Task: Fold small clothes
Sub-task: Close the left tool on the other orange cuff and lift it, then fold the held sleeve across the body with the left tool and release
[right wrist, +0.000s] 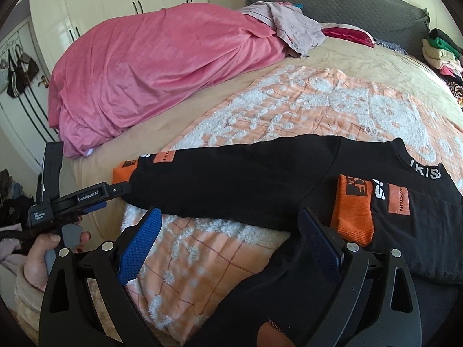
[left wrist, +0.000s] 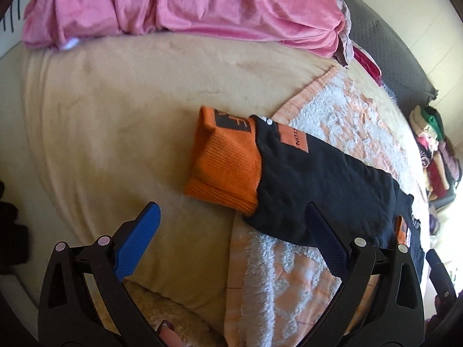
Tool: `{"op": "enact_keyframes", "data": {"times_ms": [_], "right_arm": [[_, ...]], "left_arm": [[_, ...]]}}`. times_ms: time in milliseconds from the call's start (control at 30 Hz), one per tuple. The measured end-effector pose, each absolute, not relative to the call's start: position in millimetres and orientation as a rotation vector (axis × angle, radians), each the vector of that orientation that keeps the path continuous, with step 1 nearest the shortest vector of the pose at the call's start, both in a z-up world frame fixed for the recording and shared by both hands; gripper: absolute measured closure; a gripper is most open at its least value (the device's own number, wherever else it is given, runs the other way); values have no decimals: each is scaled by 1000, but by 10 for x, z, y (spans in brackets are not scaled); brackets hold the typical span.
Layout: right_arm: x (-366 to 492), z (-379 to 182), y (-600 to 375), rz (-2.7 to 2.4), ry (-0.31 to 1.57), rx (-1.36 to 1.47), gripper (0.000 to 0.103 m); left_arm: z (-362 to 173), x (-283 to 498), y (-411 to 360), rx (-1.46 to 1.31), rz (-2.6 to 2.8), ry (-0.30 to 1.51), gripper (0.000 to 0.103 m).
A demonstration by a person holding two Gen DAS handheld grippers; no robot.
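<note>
Sleeve (left wrist: pixel 303 173) of a black sweatshirt (right wrist: pixel 289 179) stretches across the bedspread (left wrist: pixel 289 274) from ten to four o'clock, orange cuff (left wrist: pixel 225 162) at twelve o'clock of the wide-open, empty left gripper (left wrist: pixel 231 240); the right gripper (right wrist: pixel 228 245), equally spread and empty, hovers over the body.

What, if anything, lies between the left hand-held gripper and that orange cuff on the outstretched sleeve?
Nothing visible. The left hand-held gripper is open, and only bare beige bedspread lies between its fingertips and the orange cuff of the black sweatshirt. The pink blanket sits well beyond the cuff.
</note>
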State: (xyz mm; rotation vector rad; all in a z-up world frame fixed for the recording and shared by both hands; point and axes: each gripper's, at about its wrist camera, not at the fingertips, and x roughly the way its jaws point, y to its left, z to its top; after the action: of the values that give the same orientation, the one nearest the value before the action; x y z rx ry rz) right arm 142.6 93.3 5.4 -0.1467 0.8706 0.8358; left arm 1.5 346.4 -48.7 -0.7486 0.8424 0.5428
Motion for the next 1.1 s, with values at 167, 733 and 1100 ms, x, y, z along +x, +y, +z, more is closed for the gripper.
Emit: {"op": "enact_keyframes", "data": {"times_ms": [167, 733, 1100], "right_arm": [[1479, 13, 877, 815, 882, -132, 9], [1690, -61, 398, 708, 903, -13, 9], [1758, -4, -59, 638, 887, 85, 9]], "left_arm": [[-518, 95, 3452, -752, 538, 810, 28], [-161, 283, 3404, -707, 533, 673, 94], [418, 482, 2918, -611, 382, 590, 95]]}}
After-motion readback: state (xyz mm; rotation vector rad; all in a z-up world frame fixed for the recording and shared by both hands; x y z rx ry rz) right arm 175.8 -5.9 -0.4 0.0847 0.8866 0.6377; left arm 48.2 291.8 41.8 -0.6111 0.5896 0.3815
